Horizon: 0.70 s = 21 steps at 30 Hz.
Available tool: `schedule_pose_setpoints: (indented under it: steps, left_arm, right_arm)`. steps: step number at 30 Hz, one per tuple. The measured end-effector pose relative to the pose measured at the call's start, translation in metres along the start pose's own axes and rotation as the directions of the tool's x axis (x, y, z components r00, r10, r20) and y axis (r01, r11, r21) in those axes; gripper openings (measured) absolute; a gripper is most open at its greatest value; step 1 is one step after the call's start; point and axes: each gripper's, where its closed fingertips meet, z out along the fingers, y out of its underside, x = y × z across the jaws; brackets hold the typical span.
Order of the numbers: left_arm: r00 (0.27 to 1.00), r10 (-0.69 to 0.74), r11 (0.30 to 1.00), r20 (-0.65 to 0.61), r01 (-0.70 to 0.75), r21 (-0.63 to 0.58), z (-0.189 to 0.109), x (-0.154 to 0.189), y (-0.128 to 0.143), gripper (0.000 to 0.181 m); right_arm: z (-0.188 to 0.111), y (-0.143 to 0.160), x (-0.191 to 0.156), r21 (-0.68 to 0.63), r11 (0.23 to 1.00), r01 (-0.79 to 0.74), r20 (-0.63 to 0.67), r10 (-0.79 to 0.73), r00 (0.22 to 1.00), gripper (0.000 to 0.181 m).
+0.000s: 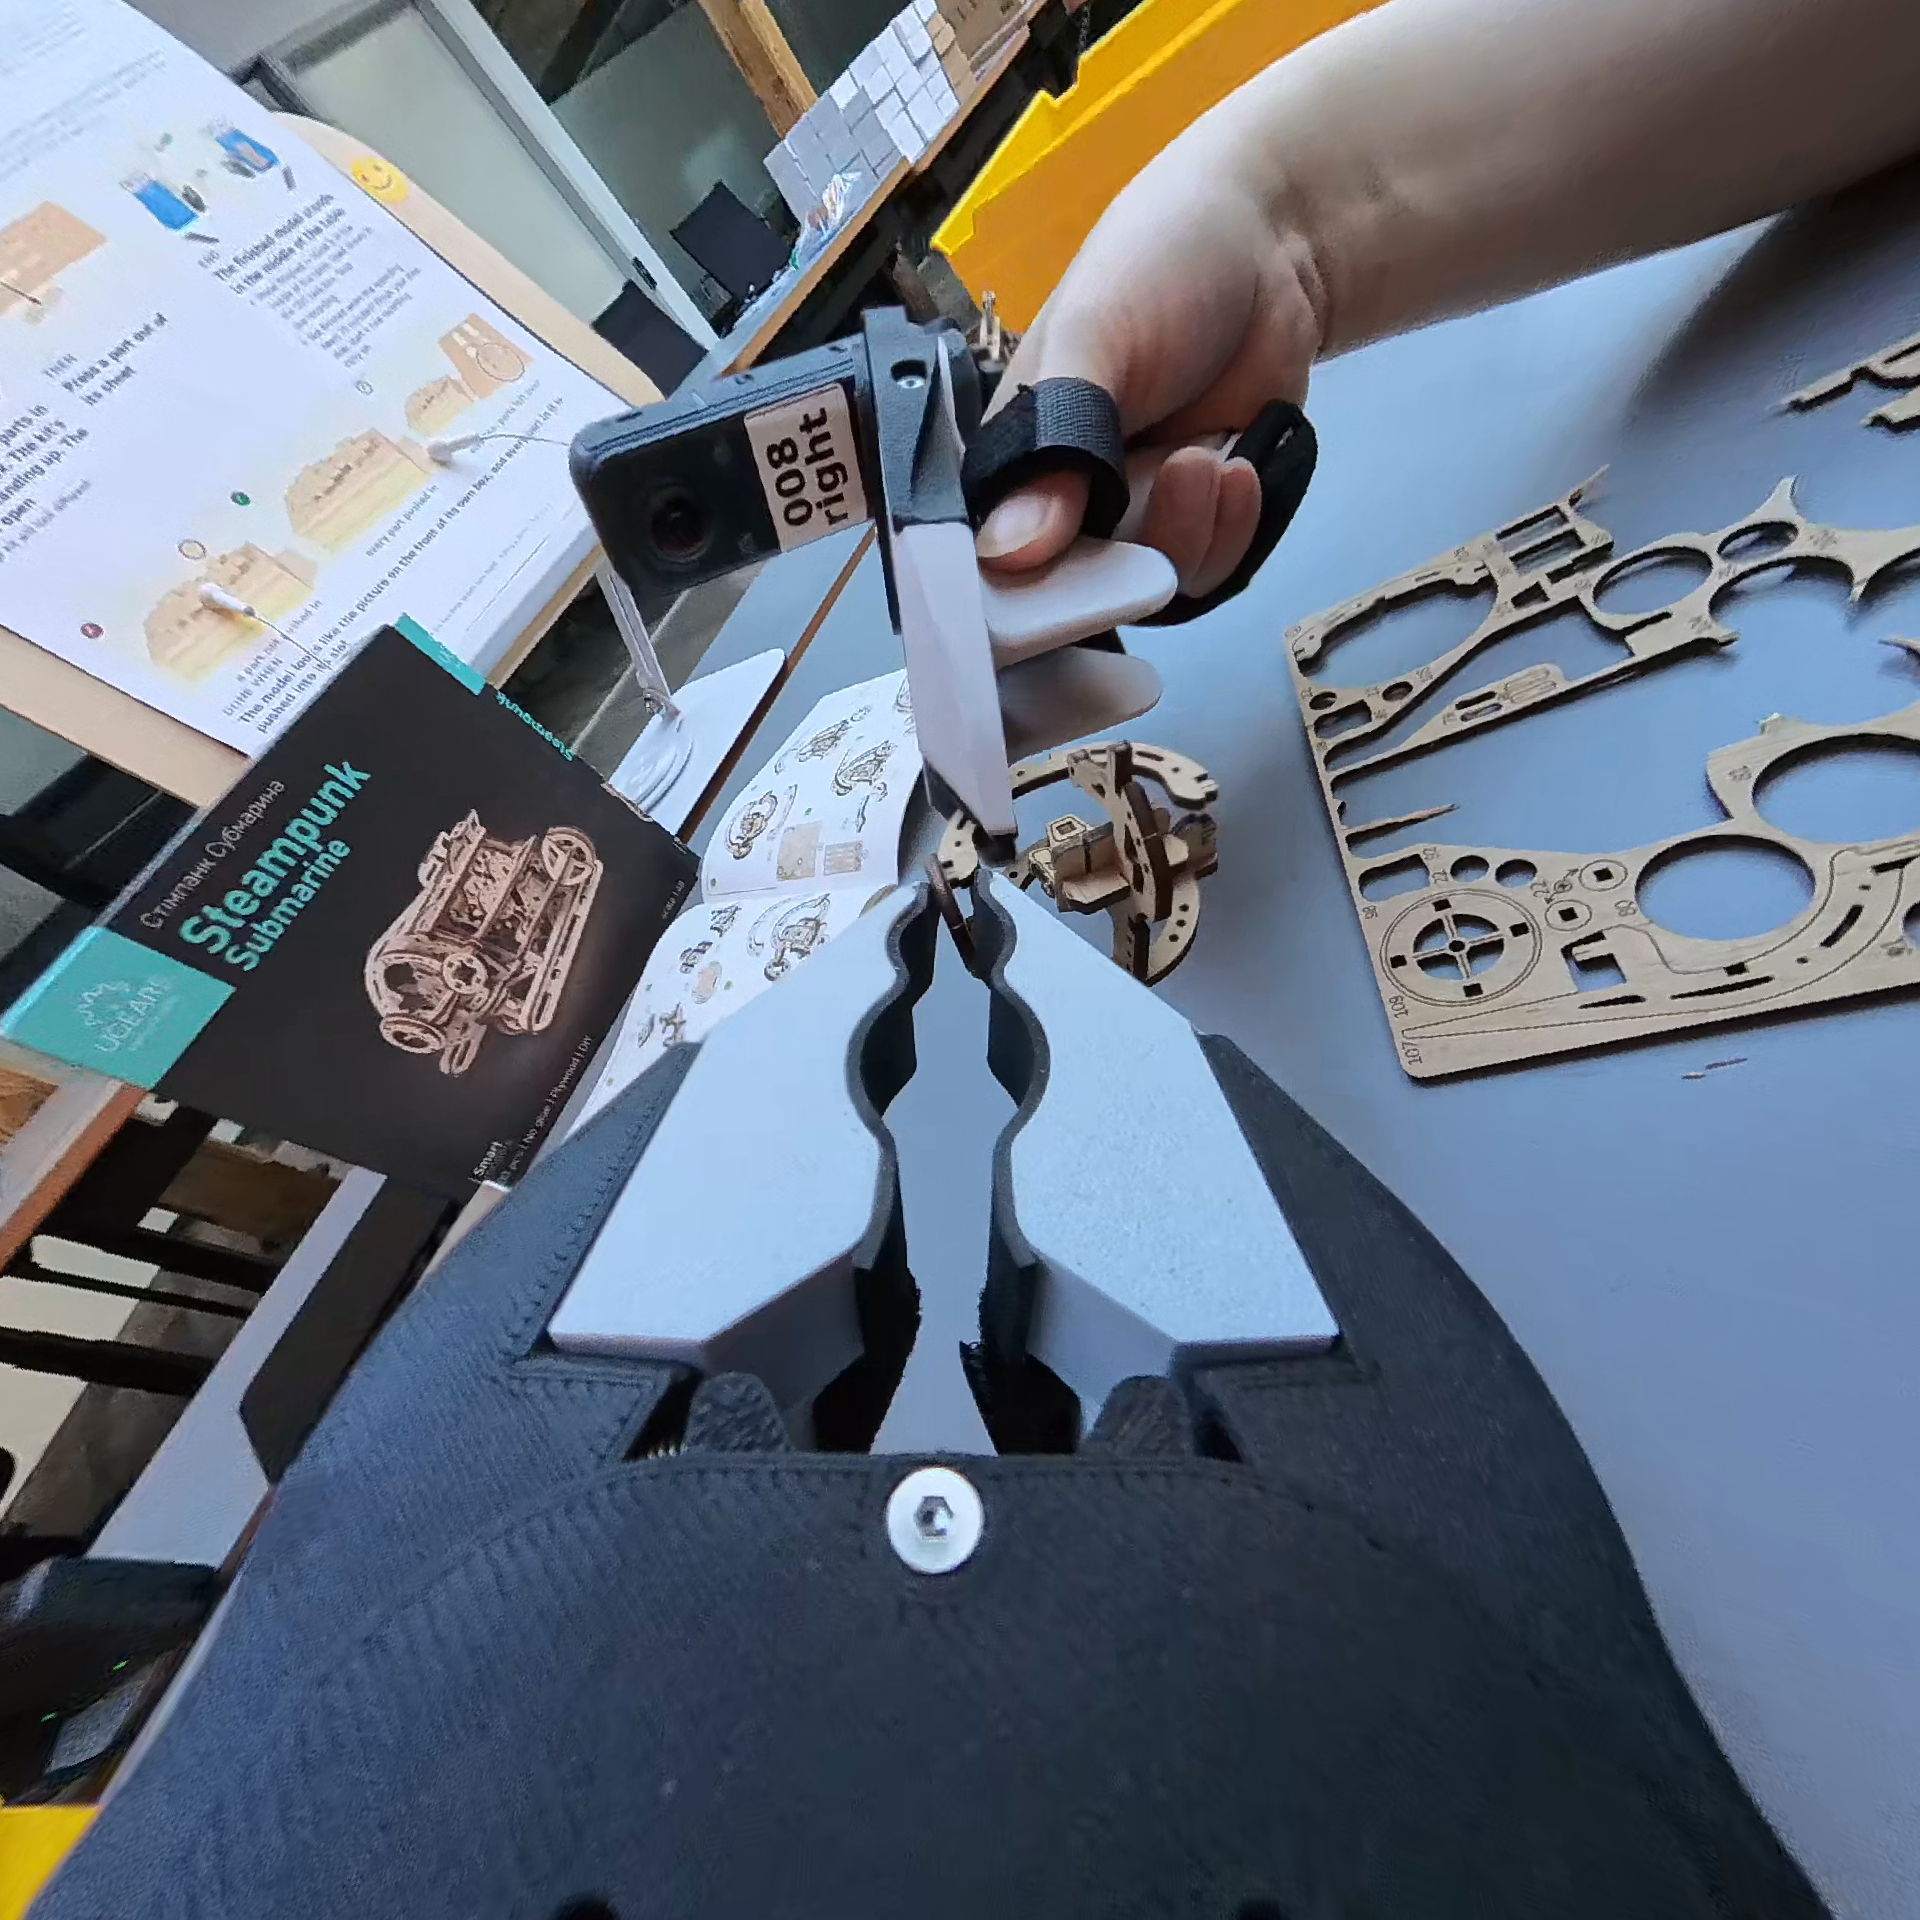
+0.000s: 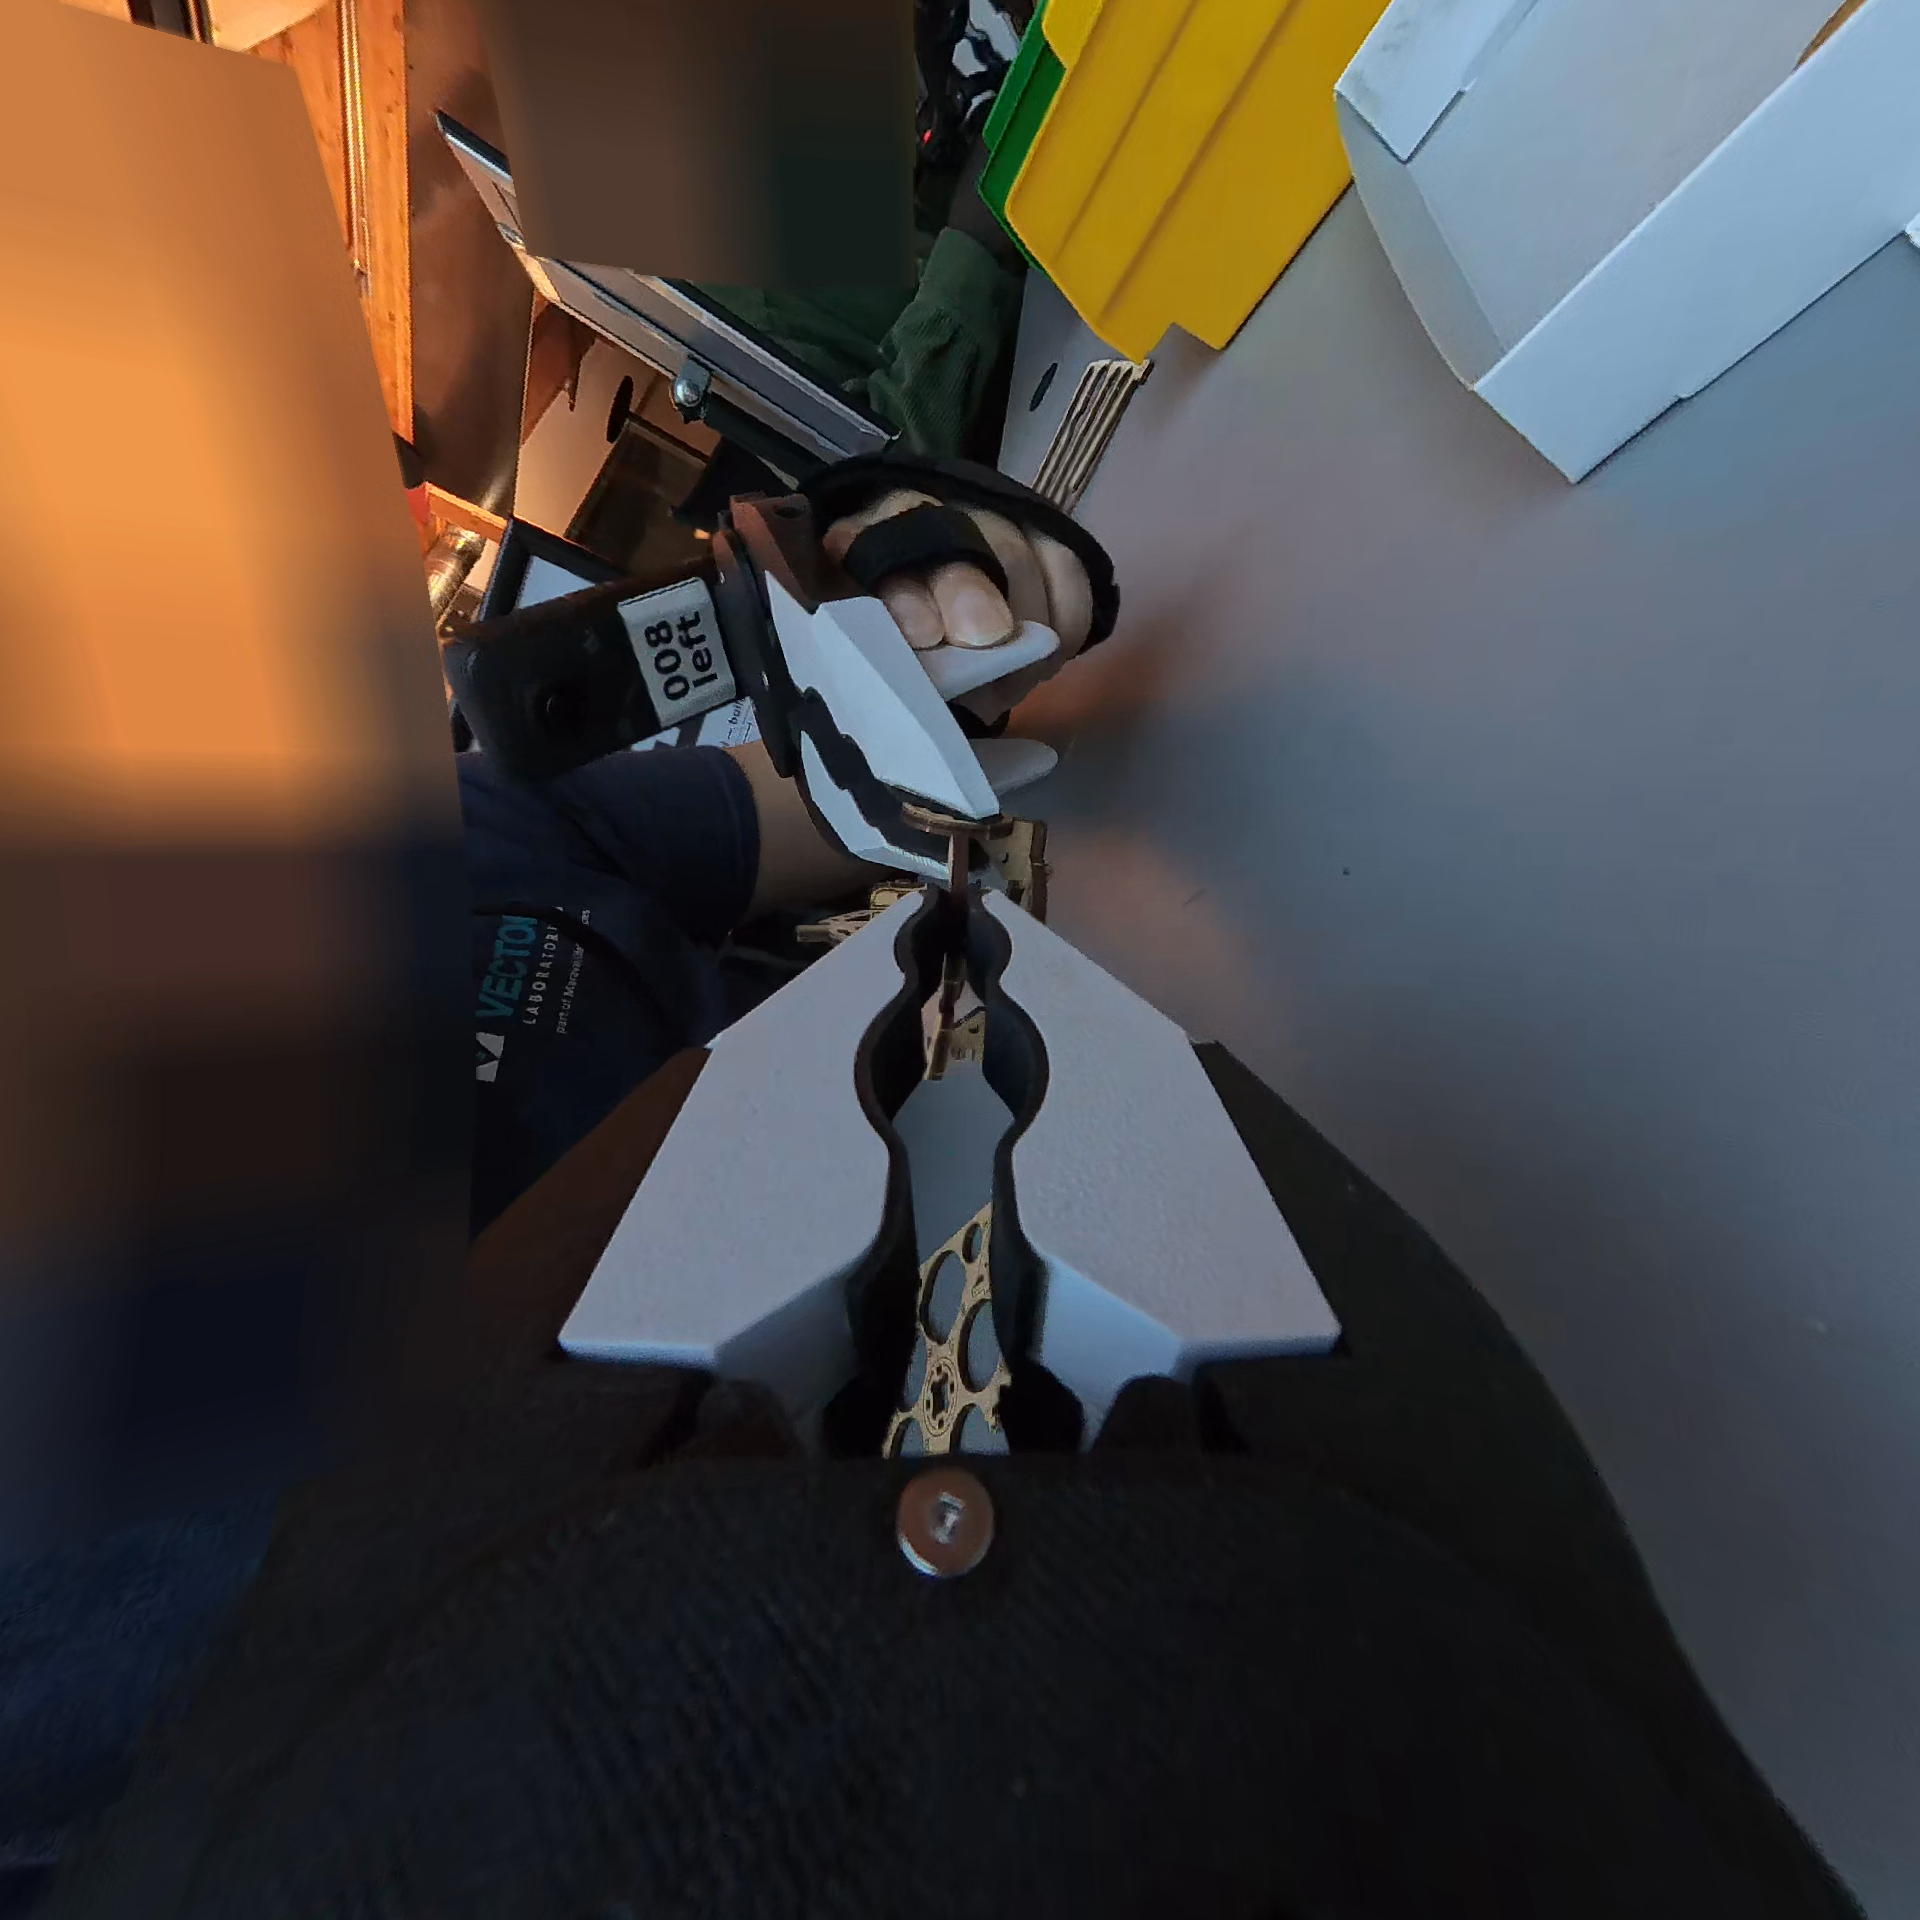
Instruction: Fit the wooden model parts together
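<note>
mid-frame, my left gripper (image 1: 961,914) pinches a small round wooden disc (image 1: 948,902); my right gripper (image 2: 961,914) clamps the wooden model assembly (image 2: 951,997) just beyond. i judge we're mating them; next needs careful alignment, then a gentle push.

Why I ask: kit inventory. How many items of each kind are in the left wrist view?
Punched wooden sheets: 2
Partly built wooden model: 1
Small wooden disc: 1
Open instruction booklet: 1
Black kit box: 1
Large instruction page: 1
Total: 7
</note>
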Motion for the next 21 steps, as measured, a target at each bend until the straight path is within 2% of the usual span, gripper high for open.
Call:
schedule_pose_setpoints:
  steps: [1,6,8,10,12,14,15,17,21]
  left_arm:
    - [1.000,-0.010,1.000,-0.007,0.010,0.010,0.000,0.000,0.000,0.005]
    - [0.997,-0.050,0.999,-0.054,0.051,0.004,0.002,0.007,0.008,0.005]
    - [0.992,-0.090,0.996,-0.087,0.090,0.004,0.003,0.009,0.010,0.005]
    - [0.981,-0.132,0.991,-0.142,0.133,0.000,0.003,0.015,0.012,0.005]
    - [0.958,-0.186,0.982,-0.218,0.190,-0.001,0.003,0.023,0.013,0.005]
    - [0.938,-0.228,0.973,-0.260,0.230,-0.023,0.005,0.028,0.017,0.006]
    - [0.933,-0.235,0.971,-0.273,0.236,-0.028,0.006,0.030,0.018,0.006]
    - [0.932,-0.231,0.973,-0.281,0.230,-0.036,0.007,0.032,0.022,0.006]
    - [0.926,-0.222,0.975,-0.305,0.214,-0.061,0.009,0.037,0.025,0.006]
  right_arm:
    - [-0.001,0.000,-0.001,-0.001,1.000,0.004,-0.001,-0.004,1.000,0.001]
    - [-0.003,0.001,0.003,-0.034,0.998,0.060,-0.049,-0.062,0.997,0.016]
    - [-0.001,0.005,0.002,-0.088,0.980,0.179,-0.076,-0.185,0.980,0.023]
    - [-0.001,0.005,0.007,-0.153,0.912,0.382,-0.153,-0.404,0.902,0.023]
    - [-0.001,0.006,0.011,-0.238,0.773,0.588,-0.204,-0.631,0.748,0.023]
    - [0.003,0.014,0.008,-0.292,0.613,0.734,-0.169,-0.788,0.591,0.019]
    - [0.005,0.021,0.008,-0.329,0.561,0.759,-0.139,-0.824,0.549,0.013]
    - [0.004,0.021,0.025,-0.409,0.527,0.745,-0.188,-0.848,0.496,0.015]
    - [0.008,0.026,0.033,-0.440,0.501,0.745,-0.161,-0.861,0.483,0.015]
